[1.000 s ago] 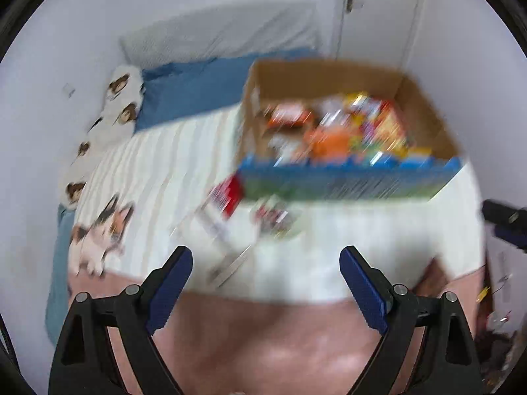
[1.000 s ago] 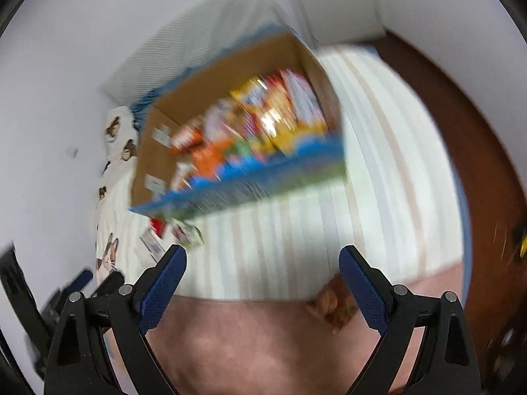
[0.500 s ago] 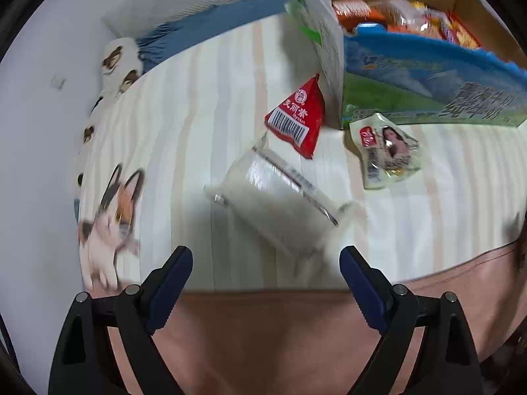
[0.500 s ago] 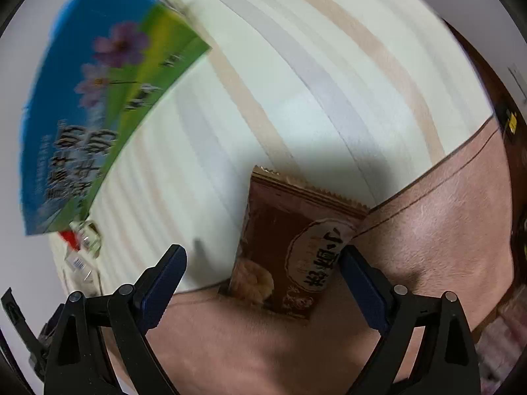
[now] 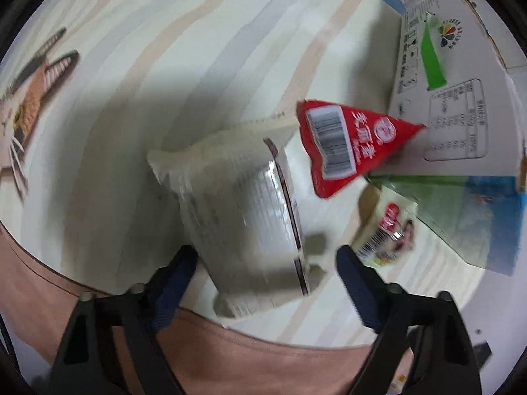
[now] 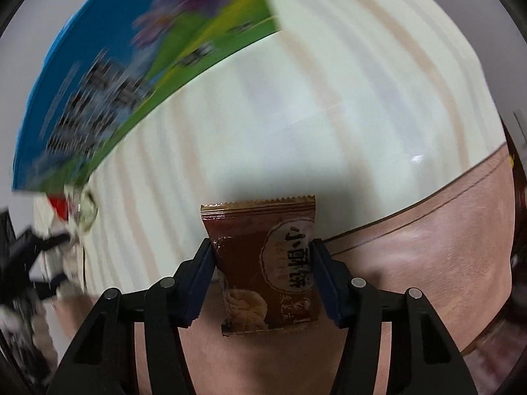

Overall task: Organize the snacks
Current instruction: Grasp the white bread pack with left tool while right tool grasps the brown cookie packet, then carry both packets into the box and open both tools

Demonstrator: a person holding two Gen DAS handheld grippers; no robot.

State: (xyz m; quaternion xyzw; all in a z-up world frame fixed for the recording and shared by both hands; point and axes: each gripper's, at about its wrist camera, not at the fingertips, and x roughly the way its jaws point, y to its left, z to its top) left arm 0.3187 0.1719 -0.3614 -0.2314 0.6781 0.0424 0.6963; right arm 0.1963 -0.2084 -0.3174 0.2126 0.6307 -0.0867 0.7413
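Between the two blue pads of the right gripper (image 6: 262,278) sits a brown cookie packet (image 6: 263,263), lying where the striped sheet (image 6: 329,115) meets the pink cover (image 6: 411,263) at the near edge of the bed. Its long side runs away from the tool, with the zigzag end far and the other end near. The jaws have just been closing, and now both pads touch the packet's long sides, so it looks held. On the other side, the left gripper (image 5: 266,273) comes down over a pale see-through packet (image 5: 240,204). Those jaws have just been closing too, but they are about half open: the left pad is at the packet's edge, while the right pad stands apart from it, so nothing is gripped. This packet also lies long-ways away from the tool, tipped a little to the left. Just to the right of it are a red three-cornered packet (image 5: 349,144) and a small pale snack bag (image 5: 385,233), both close to the snack box (image 5: 454,108). The box stands far and to the right of the left tool, and far and to the left of the right tool. I think each hand has its own snack and must lift it up over the box wall. The sheet around the brown packet is bare, so there is room to rise. The left side is tighter, because the red packet touches the pale one's far corner.
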